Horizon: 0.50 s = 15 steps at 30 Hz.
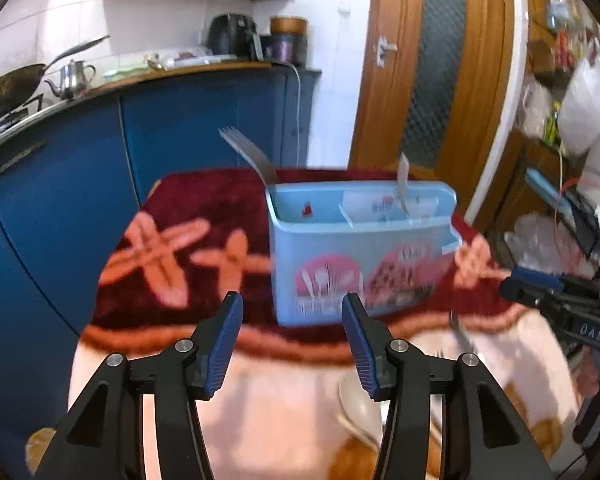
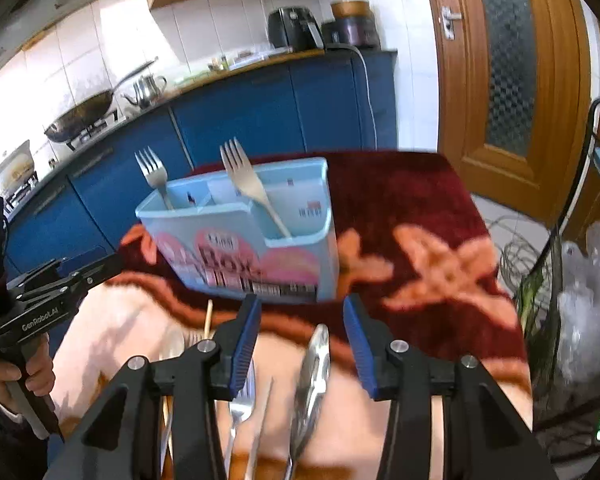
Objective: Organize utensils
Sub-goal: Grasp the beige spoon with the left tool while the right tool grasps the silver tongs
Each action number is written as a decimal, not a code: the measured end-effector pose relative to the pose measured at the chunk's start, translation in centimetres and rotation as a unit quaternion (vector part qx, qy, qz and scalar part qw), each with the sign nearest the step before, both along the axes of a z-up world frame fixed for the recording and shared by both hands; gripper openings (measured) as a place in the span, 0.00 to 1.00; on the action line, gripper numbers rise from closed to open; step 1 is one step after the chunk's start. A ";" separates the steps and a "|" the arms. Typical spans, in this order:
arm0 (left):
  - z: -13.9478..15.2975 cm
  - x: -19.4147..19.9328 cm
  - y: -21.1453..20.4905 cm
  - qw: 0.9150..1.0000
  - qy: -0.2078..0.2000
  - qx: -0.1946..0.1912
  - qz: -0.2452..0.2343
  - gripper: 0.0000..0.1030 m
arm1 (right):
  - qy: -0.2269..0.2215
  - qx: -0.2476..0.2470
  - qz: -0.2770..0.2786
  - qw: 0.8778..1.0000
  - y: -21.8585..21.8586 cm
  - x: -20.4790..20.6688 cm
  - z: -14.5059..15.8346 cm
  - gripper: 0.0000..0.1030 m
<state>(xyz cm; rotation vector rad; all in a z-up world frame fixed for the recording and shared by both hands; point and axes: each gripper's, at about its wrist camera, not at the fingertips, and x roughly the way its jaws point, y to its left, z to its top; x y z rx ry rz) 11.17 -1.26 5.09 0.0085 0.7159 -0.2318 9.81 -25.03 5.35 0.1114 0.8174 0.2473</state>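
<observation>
A light blue utensil holder stands on the red patterned tablecloth. Two forks stand in it: one in the left compartment, one in the middle; both show in the left wrist view. My left gripper is open and empty, in front of the holder. My right gripper is open and empty above loose utensils: a metal spoon, a fork and a chopstick. A white spoon lies below the left gripper.
The table carries a red and pink cloth. Blue kitchen cabinets with a wok and kettle stand behind. A wooden door is at the back right. Cluttered shelves stand at the right.
</observation>
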 end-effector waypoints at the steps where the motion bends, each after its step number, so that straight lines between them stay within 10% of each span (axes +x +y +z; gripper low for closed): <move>1: -0.2 -0.1 -0.2 1.000 0.009 0.007 -0.001 0.52 | 0.011 -0.003 0.001 1.000 0.0 -0.2 -0.3 0.46; 15: -4.5 -1.4 -2.3 0.991 0.121 0.048 -0.036 0.57 | 0.109 -0.027 0.028 0.993 0.5 -1.7 -3.5 0.51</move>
